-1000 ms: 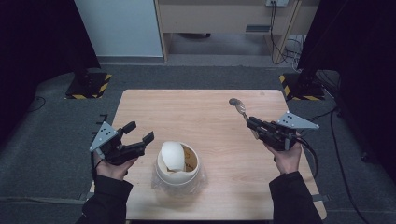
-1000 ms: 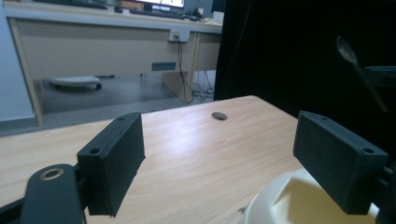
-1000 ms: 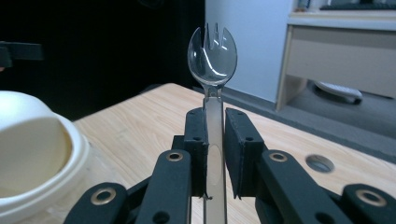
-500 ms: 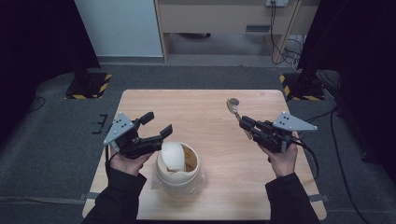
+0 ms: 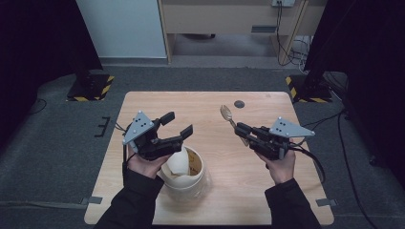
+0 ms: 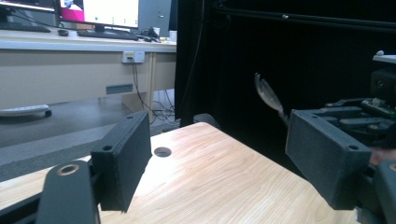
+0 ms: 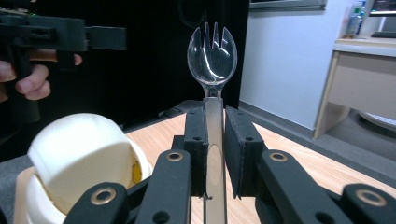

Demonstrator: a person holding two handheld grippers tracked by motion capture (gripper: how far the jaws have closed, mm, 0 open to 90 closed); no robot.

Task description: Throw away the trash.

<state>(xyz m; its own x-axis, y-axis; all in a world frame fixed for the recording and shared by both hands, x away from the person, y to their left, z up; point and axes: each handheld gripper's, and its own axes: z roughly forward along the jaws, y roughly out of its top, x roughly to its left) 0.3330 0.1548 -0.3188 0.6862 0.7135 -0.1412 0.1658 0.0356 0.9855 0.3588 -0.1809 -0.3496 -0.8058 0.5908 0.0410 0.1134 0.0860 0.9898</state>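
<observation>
A cream paper cup (image 5: 187,180) (image 7: 37,200) stands near the front left of the wooden table (image 5: 234,191), with a pale lid (image 5: 175,162) (image 7: 77,149) leaning tilted in its mouth. My left gripper (image 5: 177,124) (image 6: 224,163) hovers just behind and left of the cup. Its jaws have just been closing a little but stand apart with nothing between them. My right gripper (image 5: 242,129) (image 7: 215,140) is over the right half of the table, shut on the handle of a clear plastic spork (image 5: 226,113) (image 7: 212,51) (image 6: 266,93) whose head points up and away.
A small dark round hole (image 5: 239,104) (image 6: 162,151) sits near the table's far edge. Black-and-yellow striped bases (image 5: 90,87) stand on the grey floor beyond both far corners. A beige desk (image 5: 229,16) lies at the back.
My left gripper has moved right and upward, from the table's left edge to just beside the cup. My right gripper has drifted slightly left with the spork still in it.
</observation>
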